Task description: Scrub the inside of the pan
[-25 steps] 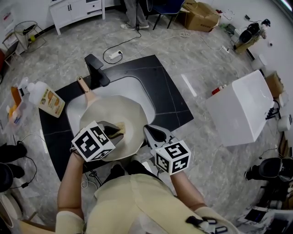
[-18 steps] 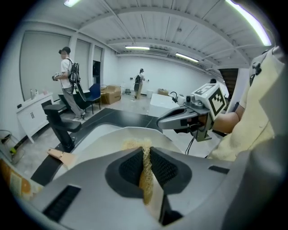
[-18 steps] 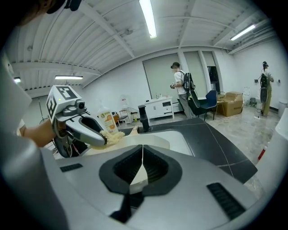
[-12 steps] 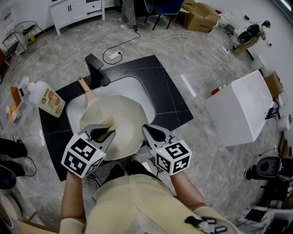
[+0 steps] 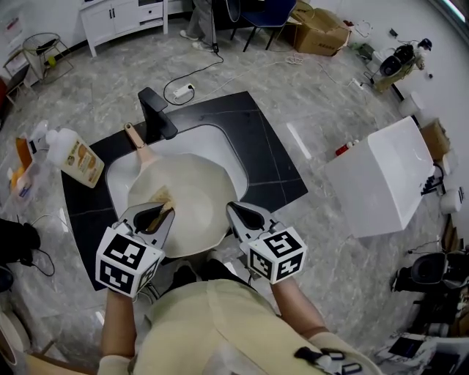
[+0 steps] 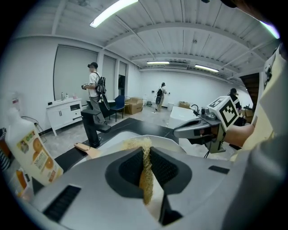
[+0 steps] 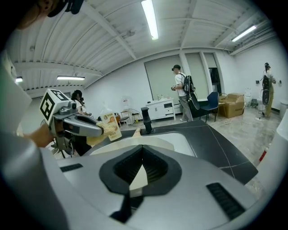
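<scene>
While the left gripper (image 5: 155, 214) pinches a tan fibrous scrubber (image 5: 164, 195) over the inside of the cream pan (image 5: 199, 192) at its 9 o'clock side, the pan lies in the white sink (image 5: 222, 145) and the right gripper (image 5: 237, 212) clamps its rim at 3 o'clock

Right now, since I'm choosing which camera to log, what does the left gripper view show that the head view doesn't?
Only the left gripper view: its jaws shut flat on the scrubber, seen end-on, and the ceiling light. Only the head view: the white box and the power strip on the floor. Both: the pan, the faucet, the soap bottle, and the right gripper at the pan's rim.
</scene>
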### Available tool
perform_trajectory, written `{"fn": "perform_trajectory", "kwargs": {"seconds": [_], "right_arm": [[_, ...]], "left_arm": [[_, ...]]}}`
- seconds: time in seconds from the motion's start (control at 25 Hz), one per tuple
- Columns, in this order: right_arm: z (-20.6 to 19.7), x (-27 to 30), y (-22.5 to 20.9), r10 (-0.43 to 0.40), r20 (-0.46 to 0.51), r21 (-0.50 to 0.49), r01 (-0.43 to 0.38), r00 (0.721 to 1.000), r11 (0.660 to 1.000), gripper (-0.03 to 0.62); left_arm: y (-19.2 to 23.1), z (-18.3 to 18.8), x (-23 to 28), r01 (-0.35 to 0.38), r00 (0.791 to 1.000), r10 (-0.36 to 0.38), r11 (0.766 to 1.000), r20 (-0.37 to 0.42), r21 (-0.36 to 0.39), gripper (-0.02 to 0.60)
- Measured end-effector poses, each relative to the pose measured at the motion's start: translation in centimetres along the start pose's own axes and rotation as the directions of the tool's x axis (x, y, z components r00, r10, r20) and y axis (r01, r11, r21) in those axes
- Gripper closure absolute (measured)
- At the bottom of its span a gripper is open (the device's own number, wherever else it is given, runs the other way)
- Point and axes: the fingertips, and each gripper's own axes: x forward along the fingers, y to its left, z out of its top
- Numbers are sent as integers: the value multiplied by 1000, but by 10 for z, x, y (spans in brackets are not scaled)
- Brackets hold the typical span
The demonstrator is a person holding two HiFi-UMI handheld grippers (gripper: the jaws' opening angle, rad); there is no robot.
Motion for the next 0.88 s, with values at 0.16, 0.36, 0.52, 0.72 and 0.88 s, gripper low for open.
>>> {"fn": "perform_trajectory", "kwargs": {"seconds": [0.16,0.36,0.52,0.72,0.88], "right_arm": [[-1,1,0,6,-4,5,-6,1000,1000,579],[-3,1,-3,-3,-10,6,3,1000,1000,579],[-2,3,-4,-4,-10,2,4,1000,1000,579],[-2,4,-5,-3,-14,-1,3,1000,1000,579],[0,5,-6,-1,-11,-3,1,1000,1000,579]], "left_arm": [[6,-6,-3,-35,999,35,999,-6,0,546],[9,-19,-4,-60,998,59,998,-35,-1,546],[12,-21,-6,-69,997,69,998,-38,-5,546],[11,-20,-4,-76,997,76,997,-30,-2,546],[12,-21,-5,-81,996,81,997,-29,5,546]]}}
